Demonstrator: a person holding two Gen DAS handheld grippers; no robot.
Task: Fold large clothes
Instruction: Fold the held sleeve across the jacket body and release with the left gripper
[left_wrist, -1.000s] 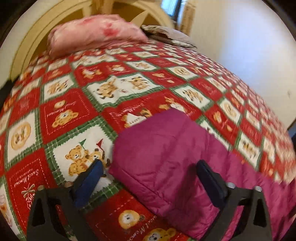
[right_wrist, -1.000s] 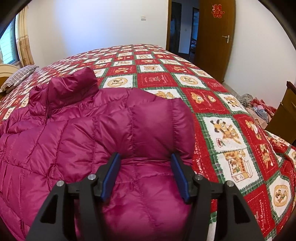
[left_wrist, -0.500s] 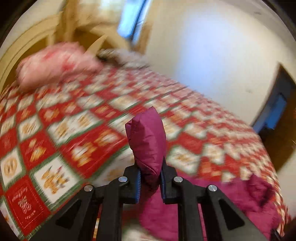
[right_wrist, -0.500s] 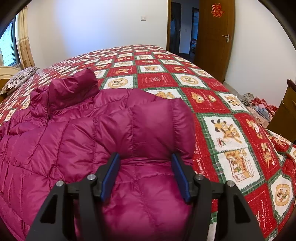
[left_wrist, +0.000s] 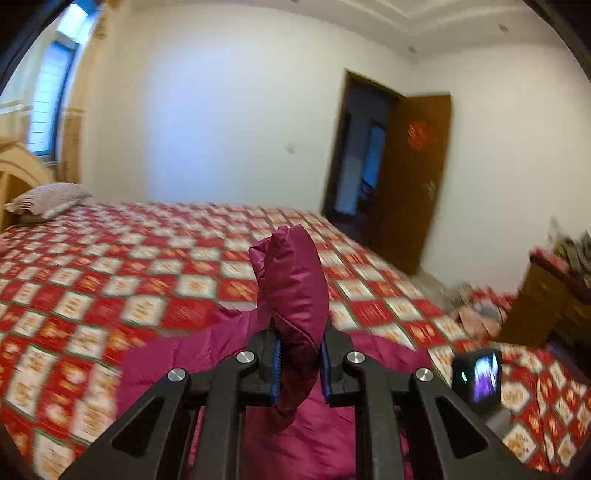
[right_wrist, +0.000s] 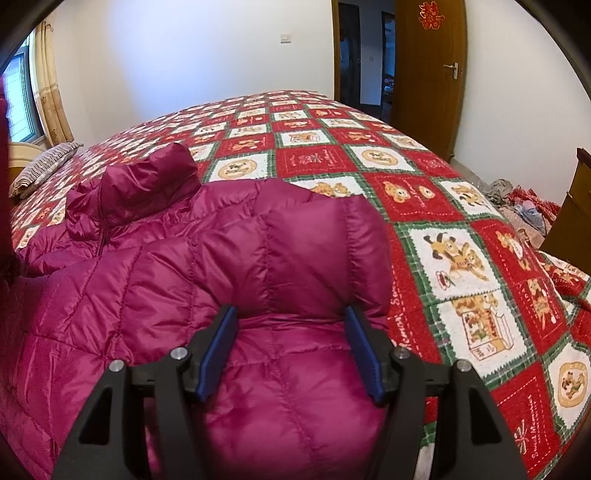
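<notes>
A magenta puffer jacket (right_wrist: 177, 266) lies spread on a bed with a red, white and green patchwork quilt (right_wrist: 461, 258). Its right sleeve (right_wrist: 325, 254) is folded over the body. My right gripper (right_wrist: 291, 354) is open, its blue pads either side of that sleeve's cuff, low over the jacket. My left gripper (left_wrist: 298, 362) is shut on the other sleeve's cuff (left_wrist: 295, 280) and holds it lifted above the bed; the sleeve trails down to the jacket body (left_wrist: 317, 424). The collar (right_wrist: 147, 181) points toward the far side.
A striped pillow (right_wrist: 40, 166) lies at the headboard end. An open wooden door (right_wrist: 428, 70) is beyond the bed. A wooden cabinet (right_wrist: 569, 206) and a pile of cloth (right_wrist: 517, 206) stand by the right bedside. The right gripper's camera (left_wrist: 478, 374) shows in the left view.
My left gripper closed on the sleeve cuff, lifted it off the quilt and swung to the right, toward the door side. My right gripper stayed open over the folded sleeve.
</notes>
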